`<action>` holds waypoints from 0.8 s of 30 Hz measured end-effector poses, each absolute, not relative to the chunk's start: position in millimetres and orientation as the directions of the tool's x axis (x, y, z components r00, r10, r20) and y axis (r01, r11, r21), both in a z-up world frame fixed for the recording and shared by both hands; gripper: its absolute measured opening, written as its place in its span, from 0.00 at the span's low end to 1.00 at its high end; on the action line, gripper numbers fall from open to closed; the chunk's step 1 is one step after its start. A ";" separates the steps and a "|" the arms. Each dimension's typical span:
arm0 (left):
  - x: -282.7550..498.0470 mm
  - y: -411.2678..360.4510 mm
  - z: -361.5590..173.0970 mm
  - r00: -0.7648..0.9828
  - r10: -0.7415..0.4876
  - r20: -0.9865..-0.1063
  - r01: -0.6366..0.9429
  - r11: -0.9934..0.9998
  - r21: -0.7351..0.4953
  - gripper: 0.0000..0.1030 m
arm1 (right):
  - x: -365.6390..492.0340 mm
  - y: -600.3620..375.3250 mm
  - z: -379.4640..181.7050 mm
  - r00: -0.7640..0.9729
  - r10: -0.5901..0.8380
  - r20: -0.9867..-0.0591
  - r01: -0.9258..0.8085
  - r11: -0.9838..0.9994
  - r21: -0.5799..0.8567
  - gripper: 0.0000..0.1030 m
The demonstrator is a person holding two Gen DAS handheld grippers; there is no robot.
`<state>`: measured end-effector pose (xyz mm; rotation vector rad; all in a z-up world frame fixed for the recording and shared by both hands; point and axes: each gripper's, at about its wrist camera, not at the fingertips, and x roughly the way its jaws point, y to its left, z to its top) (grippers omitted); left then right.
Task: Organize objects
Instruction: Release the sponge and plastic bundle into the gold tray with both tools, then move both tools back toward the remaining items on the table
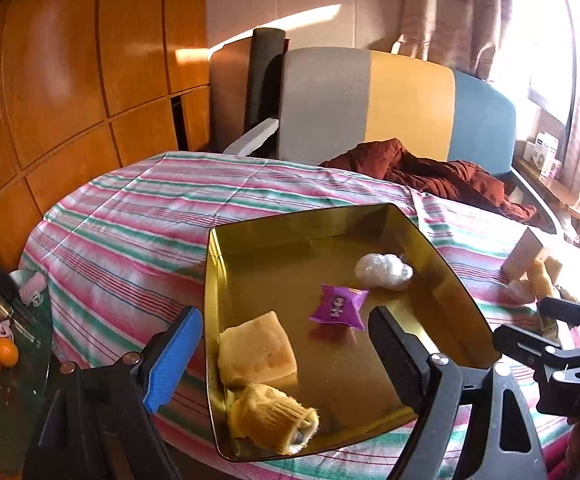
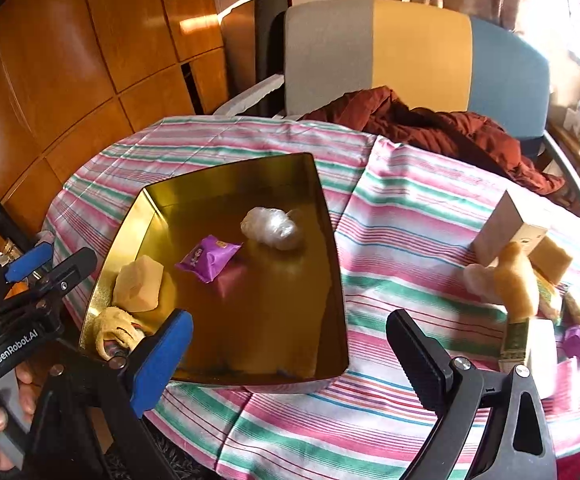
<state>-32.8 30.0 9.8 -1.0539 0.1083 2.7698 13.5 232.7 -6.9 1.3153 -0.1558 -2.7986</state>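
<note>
Both tools hang empty: left gripper [image 1: 286, 348] spread wide over the gold tin [image 1: 442, 276], right gripper [image 2: 290, 344] spread beside it. Four items already lie in the tin: purple packet [image 2: 208, 258], white bundle [image 2: 270, 226], pale block [image 2: 138, 284], yellow wrapped piece [image 1: 270, 420] at lower left. A cluster [image 2: 530, 280] at the frame's right edge waits on the striped cloth [image 2: 402, 216]; its count is hard to read in glare. Roughly half done, I judge.

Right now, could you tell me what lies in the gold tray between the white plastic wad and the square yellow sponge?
The purple wrapped candy lies between the white plastic wad and the yellow sponge on the gold tray; both wrist views show it.
</note>
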 end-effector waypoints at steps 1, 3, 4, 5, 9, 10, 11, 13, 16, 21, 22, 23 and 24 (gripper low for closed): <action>-30.8 32.3 10.8 -0.736 0.141 -0.663 -0.196 -0.981 0.010 0.84 | 15.0 233.8 -6.0 -0.643 -0.076 -0.762 -0.006 -0.995 0.104 0.95; -27.1 37.5 12.9 -0.738 0.145 -0.659 -0.208 -0.978 0.018 0.84 | 18.0 236.1 -4.6 -0.651 -0.061 -0.756 -0.015 -0.995 0.094 0.96; -25.9 40.0 13.5 -0.738 0.146 -0.659 -0.215 -0.976 0.023 0.84 | 19.6 237.8 -4.1 -0.655 -0.056 -0.754 -0.019 -0.996 0.090 0.96; -25.1 41.7 13.9 -0.738 0.149 -0.658 -0.221 -0.975 0.027 0.84 | 21.1 239.8 -3.8 -0.658 -0.047 -0.751 -0.027 -0.996 0.087 0.96; -20.8 51.8 14.7 -0.737 0.156 -0.658 -0.246 -0.968 0.045 0.84 | 26.9 252.0 -3.9 -0.663 -0.032 -0.748 -0.054 -0.994 0.090 0.96; -19.3 55.2 14.8 -0.737 0.158 -0.657 -0.254 -0.966 0.052 0.84 | 28.4 256.4 -4.4 -0.663 -0.026 -0.748 -0.064 -0.994 0.091 0.96; -18.2 58.0 14.5 -0.736 0.160 -0.658 -0.260 -0.964 0.057 0.84 | 29.8 260.7 -4.8 -0.664 -0.021 -0.748 -0.073 -0.993 0.093 0.96; -16.5 64.0 14.2 -0.731 0.166 -0.662 -0.275 -0.959 0.064 0.84 | 33.2 270.0 -5.6 -0.664 -0.010 -0.747 -0.092 -0.991 0.095 0.96; -14.1 74.3 13.2 -0.723 0.177 -0.668 -0.302 -0.950 0.075 0.84 | 37.6 287.0 -6.5 -0.664 0.014 -0.747 -0.131 -0.987 0.098 0.96; -11.3 91.4 10.7 -0.708 0.195 -0.679 -0.345 -0.934 0.092 0.84 | 47.1 325.9 -5.0 -0.664 0.074 -0.744 -0.208 -0.974 0.088 0.96; -10.5 95.2 10.3 -0.704 0.205 -0.680 -0.357 -0.930 0.090 0.84 | 49.5 336.6 -4.6 -0.662 0.092 -0.744 -0.229 -0.970 0.084 0.96; -9.5 98.3 10.1 -0.700 0.213 -0.682 -0.367 -0.926 0.087 0.84 | 52.0 346.7 -4.0 -0.660 0.110 -0.743 -0.251 -0.965 0.080 0.96; -8.8 102.1 9.7 -0.695 0.222 -0.684 -0.378 -0.922 0.085 0.84 | 53.9 357.1 -3.4 -0.658 0.125 -0.742 -0.271 -0.960 0.078 0.96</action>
